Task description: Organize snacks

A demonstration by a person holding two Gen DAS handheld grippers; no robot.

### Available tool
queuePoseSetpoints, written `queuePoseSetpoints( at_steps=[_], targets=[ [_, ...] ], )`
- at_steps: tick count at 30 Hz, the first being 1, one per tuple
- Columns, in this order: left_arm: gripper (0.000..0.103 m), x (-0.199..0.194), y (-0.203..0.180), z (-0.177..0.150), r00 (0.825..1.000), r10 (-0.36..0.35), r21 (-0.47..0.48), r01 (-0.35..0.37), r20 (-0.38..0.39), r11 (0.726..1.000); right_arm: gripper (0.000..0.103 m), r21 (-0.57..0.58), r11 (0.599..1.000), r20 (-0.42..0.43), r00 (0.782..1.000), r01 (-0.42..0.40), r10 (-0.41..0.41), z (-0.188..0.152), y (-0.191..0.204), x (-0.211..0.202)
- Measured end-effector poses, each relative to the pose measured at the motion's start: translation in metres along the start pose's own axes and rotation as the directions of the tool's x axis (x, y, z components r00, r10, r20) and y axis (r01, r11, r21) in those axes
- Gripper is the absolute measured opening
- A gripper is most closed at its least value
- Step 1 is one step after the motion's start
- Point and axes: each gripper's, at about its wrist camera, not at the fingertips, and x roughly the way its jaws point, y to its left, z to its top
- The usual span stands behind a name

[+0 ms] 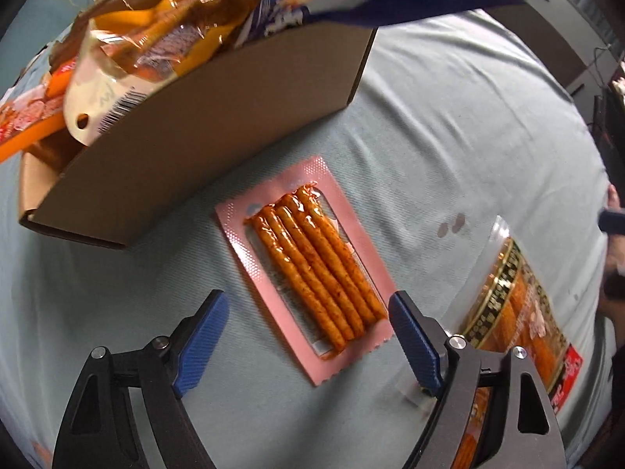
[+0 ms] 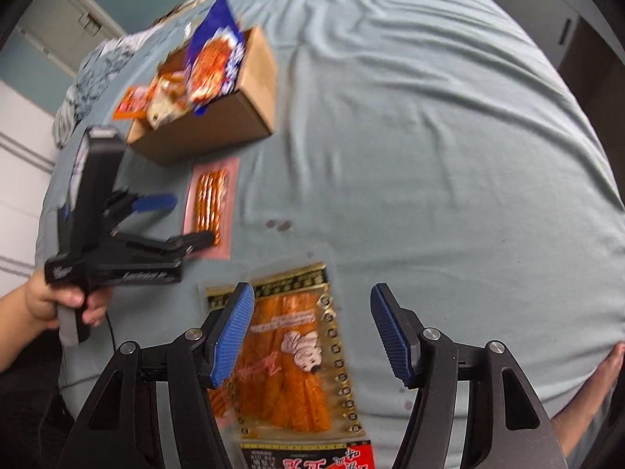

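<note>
A pink packet of orange spicy sticks [image 1: 312, 262] lies flat on the pale green sheet, just ahead of my left gripper [image 1: 308, 306], whose blue pads stand wide open on either side of the packet's near end without touching it. The same pink packet [image 2: 211, 205] shows in the right wrist view beside the left gripper [image 2: 183, 221]. A gold-and-orange snack packet [image 2: 293, 351] lies under my right gripper [image 2: 310, 305], which is open above it, pads clear of it. This gold packet [image 1: 523, 312] lies right of the pink one.
A cardboard box [image 1: 218, 133] stuffed with snack bags [image 1: 183, 27] stands beyond the pink packet; it is also the cardboard box [image 2: 234, 113] at the upper left. A hand [image 2: 58, 301] holds the left gripper's handle. Wrinkled sheet [image 2: 429, 136] spreads to the right.
</note>
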Motion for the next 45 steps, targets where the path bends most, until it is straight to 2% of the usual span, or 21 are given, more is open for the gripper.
queuePoseSetpoints(
  at_steps=[3, 5, 8, 14, 19, 21, 23, 24, 26, 30, 33, 34, 35, 36, 37, 38, 40, 45],
  targets=[
    [0.093, 0.004, -0.007, 0.001, 0.999, 0.038, -0.002, -0.038, 0.029, 0.999, 0.061, -0.125, 0.987, -0.043, 0.993, 0.101, -0.107, -0.004, 0.014, 0.003],
    [0.103, 0.008, -0.01, 0.002, 0.999, 0.049, -0.004, -0.049, 0.023, 0.999, 0.061, -0.173, 0.974, -0.046, 0.987, 0.147, -0.157, -0.007, 0.019, 0.005],
    [0.103, 0.017, -0.017, 0.002, 0.994, 0.105, 0.005, -0.105, 0.018, 0.994, 0.061, -0.232, 0.954, -0.068, 0.975, 0.19, -0.211, -0.017, 0.016, 0.014],
    [0.103, 0.023, -0.016, 0.007, 0.996, 0.09, -0.044, -0.091, -0.007, 0.995, 0.061, -0.246, 0.957, -0.171, 0.965, 0.152, -0.197, -0.025, 0.01, 0.037],
    [0.103, 0.028, -0.012, 0.012, 0.995, 0.096, -0.055, -0.097, -0.004, 0.994, 0.061, -0.257, 0.961, -0.214, 0.964, 0.099, -0.156, -0.024, 0.01, 0.046],
    [0.097, 0.026, -0.01, 0.01, 0.996, 0.088, -0.049, -0.088, -0.003, 0.995, 0.061, -0.256, 0.965, -0.231, 0.965, 0.06, -0.122, -0.024, 0.009, 0.047],
    [0.075, 0.019, -0.01, 0.016, 0.996, 0.083, -0.042, -0.082, 0.013, 0.996, 0.061, -0.258, 0.965, -0.247, 0.963, 0.041, -0.107, -0.025, 0.007, 0.051],
    [0.072, 0.016, -0.011, 0.016, 0.997, 0.075, -0.033, -0.074, 0.02, 0.997, 0.061, -0.26, 0.965, -0.255, 0.961, 0.038, -0.107, -0.027, 0.006, 0.052],
    [0.057, 0.01, -0.006, 0.025, 0.998, 0.06, -0.019, -0.06, 0.02, 0.998, 0.061, -0.273, 0.961, -0.27, 0.956, 0.038, -0.115, -0.029, 0.005, 0.057],
    [0.047, 0.006, 0.008, 0.028, 1.0, 0.018, -0.053, -0.017, 0.014, 0.998, 0.061, -0.277, 0.961, -0.301, 0.948, 0.013, -0.099, -0.035, 0.003, 0.063],
    [0.035, 0.001, 0.017, 0.026, 1.0, -0.011, -0.075, 0.013, 0.023, 0.997, 0.061, -0.291, 0.957, -0.299, 0.949, 0.006, -0.097, -0.038, 0.002, 0.062],
    [0.021, -0.001, 0.021, 0.026, 0.999, -0.029, -0.085, 0.031, 0.025, 0.996, 0.061, -0.296, 0.955, -0.291, 0.952, 0.001, -0.091, -0.038, 0.002, 0.062],
    [0.005, -0.005, 0.026, 0.025, 0.996, -0.083, -0.1, 0.086, 0.028, 0.991, 0.061, -0.297, 0.955, -0.294, 0.952, -0.009, -0.083, -0.039, 0.001, 0.062],
    [0.005, -0.012, 0.03, 0.026, 0.986, -0.163, -0.11, 0.166, 0.043, 0.98, 0.061, -0.292, 0.956, -0.298, 0.952, -0.021, -0.07, -0.039, 0.0, 0.065],
    [0.005, -0.016, 0.029, 0.026, 0.987, -0.152, -0.096, 0.157, 0.053, 0.983, 0.061, -0.282, 0.959, -0.306, 0.951, -0.038, -0.052, -0.04, -0.001, 0.066],
    [0.005, -0.02, 0.027, 0.026, 0.992, -0.114, -0.056, 0.117, 0.061, 0.992, 0.061, -0.27, 0.961, -0.328, 0.944, -0.055, -0.038, -0.041, -0.004, 0.07],
    [0.005, -0.022, 0.026, 0.025, 0.993, -0.099, -0.022, 0.101, 0.056, 0.995, 0.061, -0.254, 0.964, -0.348, 0.937, -0.077, -0.017, -0.043, -0.009, 0.076],
    [0.005, -0.026, 0.03, 0.021, 0.99, -0.133, -0.021, 0.134, 0.05, 0.991, 0.061, -0.228, 0.966, -0.358, 0.933, -0.12, 0.031, -0.04, -0.011, 0.076]
  ],
)
